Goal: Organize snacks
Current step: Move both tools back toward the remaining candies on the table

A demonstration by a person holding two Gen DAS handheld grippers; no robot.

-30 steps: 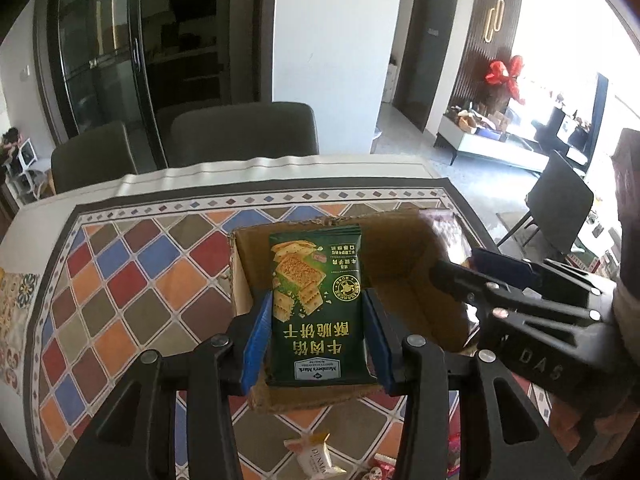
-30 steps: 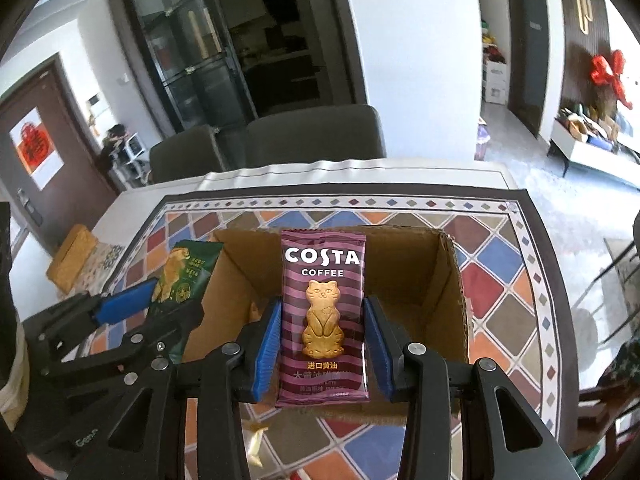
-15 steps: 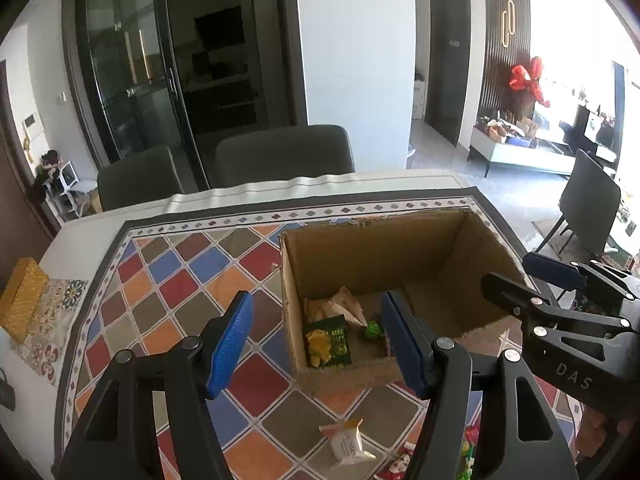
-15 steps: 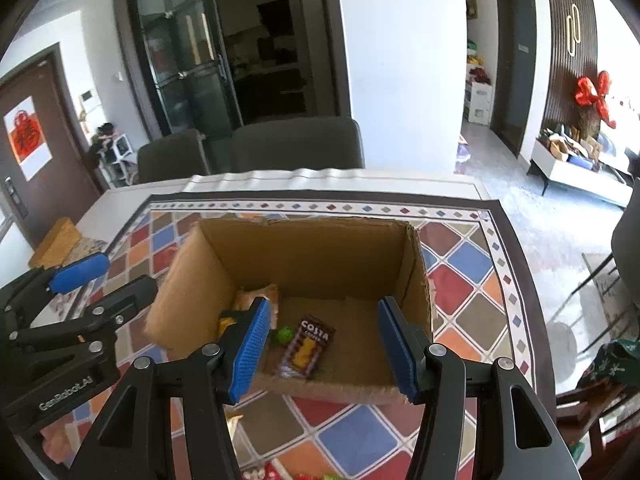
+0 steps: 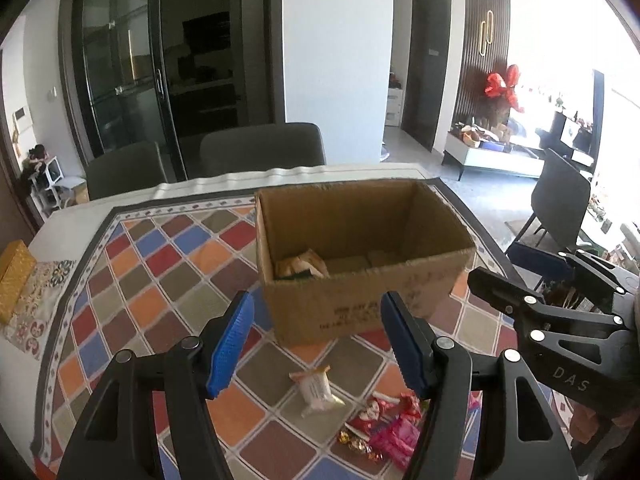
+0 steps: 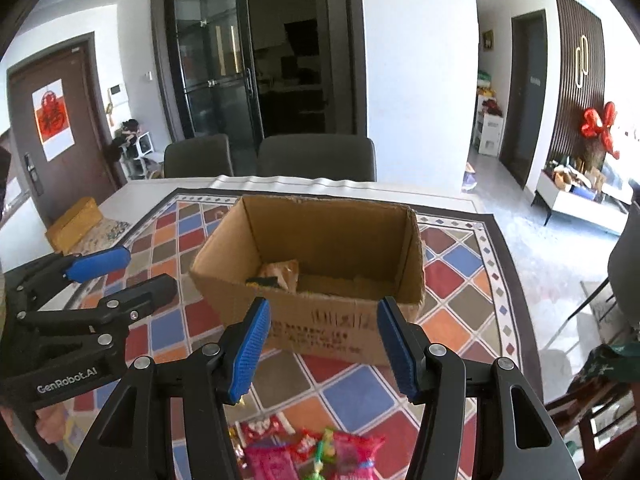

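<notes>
An open cardboard box point(image 5: 360, 304) point(image 6: 320, 332) stands on the checked tablecloth, with snack packs point(image 5: 300, 266) point(image 6: 280, 274) lying on its floor. My left gripper point(image 5: 318, 342) point(image 6: 140, 272) is open and empty, just short of the box's near wall. My right gripper point(image 6: 323, 344) point(image 5: 500, 268) is open and empty too, beside the left one. Loose on the cloth below the grippers lie a cream packet point(image 5: 316, 390) and a heap of red and pink sweets point(image 5: 384, 424) point(image 6: 308, 452).
Two dark chairs point(image 5: 260, 148) point(image 6: 316, 158) stand at the table's far side. A yellow box point(image 5: 14, 276) point(image 6: 74, 224) lies on a patterned mat at the left. The table's edge point(image 6: 516, 280) drops to the floor on the right, with another chair point(image 5: 560, 208) there.
Both grippers opened: the green biscuit pack and the Costa cat pack dropped into the box. Both then drew back, and the box now lies farther ahead.
</notes>
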